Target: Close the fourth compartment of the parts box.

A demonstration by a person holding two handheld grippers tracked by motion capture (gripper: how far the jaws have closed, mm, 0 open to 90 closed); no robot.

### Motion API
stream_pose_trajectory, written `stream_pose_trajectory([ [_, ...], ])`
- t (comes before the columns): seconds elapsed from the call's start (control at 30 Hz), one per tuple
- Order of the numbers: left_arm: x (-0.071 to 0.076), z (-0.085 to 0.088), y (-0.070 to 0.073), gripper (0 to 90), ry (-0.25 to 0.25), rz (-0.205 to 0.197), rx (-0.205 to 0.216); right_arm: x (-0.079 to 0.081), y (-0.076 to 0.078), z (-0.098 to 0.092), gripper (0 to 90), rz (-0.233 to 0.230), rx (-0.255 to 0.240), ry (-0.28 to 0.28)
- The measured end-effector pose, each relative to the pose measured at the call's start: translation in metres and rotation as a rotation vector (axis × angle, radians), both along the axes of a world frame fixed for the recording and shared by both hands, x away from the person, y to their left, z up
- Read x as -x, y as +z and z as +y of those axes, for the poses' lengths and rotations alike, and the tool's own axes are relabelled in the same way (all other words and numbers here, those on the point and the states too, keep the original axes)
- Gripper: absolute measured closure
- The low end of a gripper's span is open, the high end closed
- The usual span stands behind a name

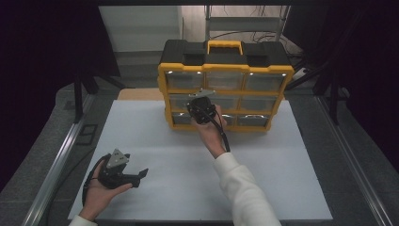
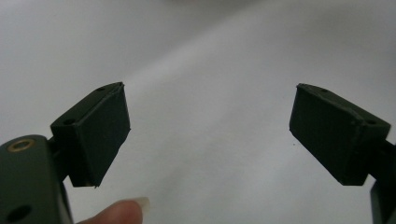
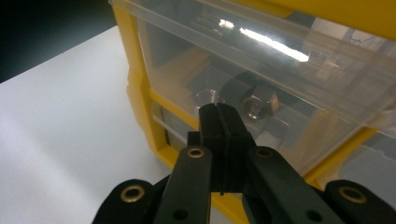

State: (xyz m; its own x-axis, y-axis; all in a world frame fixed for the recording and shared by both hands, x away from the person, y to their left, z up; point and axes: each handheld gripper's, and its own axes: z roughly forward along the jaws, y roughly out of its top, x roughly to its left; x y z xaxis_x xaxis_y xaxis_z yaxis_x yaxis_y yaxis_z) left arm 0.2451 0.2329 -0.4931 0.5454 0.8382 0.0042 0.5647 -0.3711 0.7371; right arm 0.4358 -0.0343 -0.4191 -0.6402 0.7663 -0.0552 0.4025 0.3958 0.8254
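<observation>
A yellow and black organiser box with clear drawers stands upright at the far side of the white table. My right gripper is held up against the front of its left column, at the middle row. In the right gripper view my right gripper is shut with nothing between the jaws, its tip just in front of a clear drawer that holds metal nuts. My left gripper rests low at the front left. In its own view my left gripper is open over bare white surface.
The box has a yellow carry handle on top. A metal rail runs along the table's left side and another along the right. Dark surroundings lie beyond both. A fingertip shows at the bottom of the left gripper view.
</observation>
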Motion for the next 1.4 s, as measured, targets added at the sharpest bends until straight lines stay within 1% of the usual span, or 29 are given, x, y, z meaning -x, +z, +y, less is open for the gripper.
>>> stream_pose_trajectory([
  [0.2, 0.001, 0.0, 0.0, 13.0, 0.001, -0.001, 0.0, -0.005, -0.002, 0.002, 90.0, -0.011, -0.001, -0.012],
  [0.23, 0.001, 0.0, 0.0, 13.0, 0.001, -0.002, -0.002, -0.003, -0.002, 0.003, 90.0, -0.024, 0.016, -0.013],
  [0.3, 0.001, 0.0, 0.0, 13.0, 0.001, -0.003, -0.003, -0.002, -0.002, 0.003, 90.0, -0.024, 0.019, -0.013],
  [0.4, 0.002, 0.0, 0.001, 13.0, 0.0, -0.006, -0.005, 0.001, 0.0, -0.002, 90.0, -0.021, 0.005, -0.007],
  [0.43, 0.002, 0.0, 0.001, 13.0, 0.001, -0.01, -0.006, 0.006, 0.002, -0.007, 90.0, -0.024, -0.007, 0.008],
  [0.5, 0.003, 0.0, 0.001, 13.0, -0.001, -0.01, -0.007, 0.009, 0.003, -0.01, 90.0, -0.026, -0.009, 0.019],
  [0.53, 0.003, 0.0, 0.001, 13.0, -0.002, -0.008, -0.01, 0.02, 0.006, -0.017, 90.0, -0.037, -0.014, 0.056],
  [0.57, 0.004, 0.0, 0.001, 13.0, -0.001, -0.009, -0.009, 0.02, 0.006, -0.017, 90.0, -0.037, -0.014, 0.056],
  [0.6, 0.005, 0.0, 0.001, 13.0, 0.0, -0.012, -0.009, 0.026, 0.008, -0.022, 90.0, -0.036, -0.017, 0.078],
  [0.63, 0.005, 0.0, 0.001, 13.0, 0.003, -0.013, -0.005, 0.034, 0.01, -0.028, 90.0, -0.033, -0.015, 0.113],
  [0.7, 0.007, 0.0, 0.002, 13.0, 0.006, -0.016, -0.008, 0.046, 0.012, -0.036, 90.0, -0.033, -0.009, 0.154],
  [0.73, 0.007, 0.0, 0.002, 13.0, 0.009, -0.017, -0.002, 0.062, 0.013, -0.05, 90.0, -0.018, -0.009, 0.192],
  [0.77, 0.007, 0.0, 0.002, 12.9, 0.009, -0.017, -0.002, 0.062, 0.013, -0.05, 90.0, -0.018, -0.009, 0.192],
  [0.8, 0.007, 0.001, 0.002, 13.0, 0.013, -0.018, -0.001, 0.073, 0.013, -0.062, 87.9, -0.003, -0.021, 0.211],
  [0.83, 0.007, 0.001, 0.002, 13.0, 0.014, -0.018, -0.004, 0.079, 0.013, -0.069, 84.6, 0.006, -0.031, 0.221],
  [0.87, 0.007, 0.001, 0.002, 13.0, 0.015, -0.017, -0.006, 0.079, 0.013, -0.069, 84.6, 0.006, -0.031, 0.221],
  [0.9, 0.007, 0.001, 0.001, 13.0, 0.02, -0.013, -0.007, 0.089, 0.011, -0.082, 65.1, 0.024, -0.043, 0.237],
  [0.97, 0.006, 0.0, 0.001, 13.0, 0.02, -0.012, -0.01, 0.098, 0.009, -0.094, 45.4, 0.042, -0.084, 0.225],
  [1.0, 0.006, 0.0, 0.001, 13.0, 0.018, -0.014, -0.014, 0.101, 0.008, -0.099, 38.7, 0.048, -0.097, 0.22],
  [1.03, 0.006, 0.0, 0.001, 13.0, 0.017, -0.015, -0.013, 0.105, 0.006, -0.107, 34.1, 0.054, -0.115, 0.211],
  [1.07, 0.006, 0.0, 0.001, 13.0, 0.017, -0.015, -0.013, 0.105, 0.006, -0.107, 34.1, 0.054, -0.115, 0.211],
  [1.13, 0.005, -0.001, 0.002, 13.0, 0.015, -0.016, -0.012, 0.111, 0.003, -0.12, 28.9, 0.07, -0.132, 0.196],
  [1.17, 0.005, -0.001, 0.002, 12.9, 0.015, -0.016, -0.009, 0.116, 0.0, -0.136, 27.0, 0.071, -0.134, 0.184],
  [1.2, 0.005, -0.001, 0.002, 12.9, 0.014, -0.016, -0.009, 0.116, 0.0, -0.136, 27.0, 0.071, -0.134, 0.184],
  [1.23, 0.005, -0.001, 0.002, 12.9, 0.011, -0.016, -0.01, 0.119, -0.001, -0.141, 26.7, 0.07, -0.139, 0.179],
  [1.27, 0.004, -0.001, 0.002, 12.9, 0.012, -0.016, -0.006, 0.121, -0.003, -0.149, 26.0, 0.07, -0.145, 0.173],
  [1.3, 0.004, -0.001, 0.002, 13.0, 0.011, -0.017, -0.005, 0.126, -0.008, -0.164, 25.0, 0.074, -0.154, 0.162],
  [1.33, 0.004, -0.001, 0.002, 13.0, 0.01, -0.017, -0.004, 0.126, -0.008, -0.164, 25.0, 0.074, -0.154, 0.162],
  [1.4, 0.003, -0.002, 0.002, 12.9, 0.007, -0.016, -0.006, 0.13, -0.016, -0.177, 24.3, 0.069, -0.137, 0.152],
])
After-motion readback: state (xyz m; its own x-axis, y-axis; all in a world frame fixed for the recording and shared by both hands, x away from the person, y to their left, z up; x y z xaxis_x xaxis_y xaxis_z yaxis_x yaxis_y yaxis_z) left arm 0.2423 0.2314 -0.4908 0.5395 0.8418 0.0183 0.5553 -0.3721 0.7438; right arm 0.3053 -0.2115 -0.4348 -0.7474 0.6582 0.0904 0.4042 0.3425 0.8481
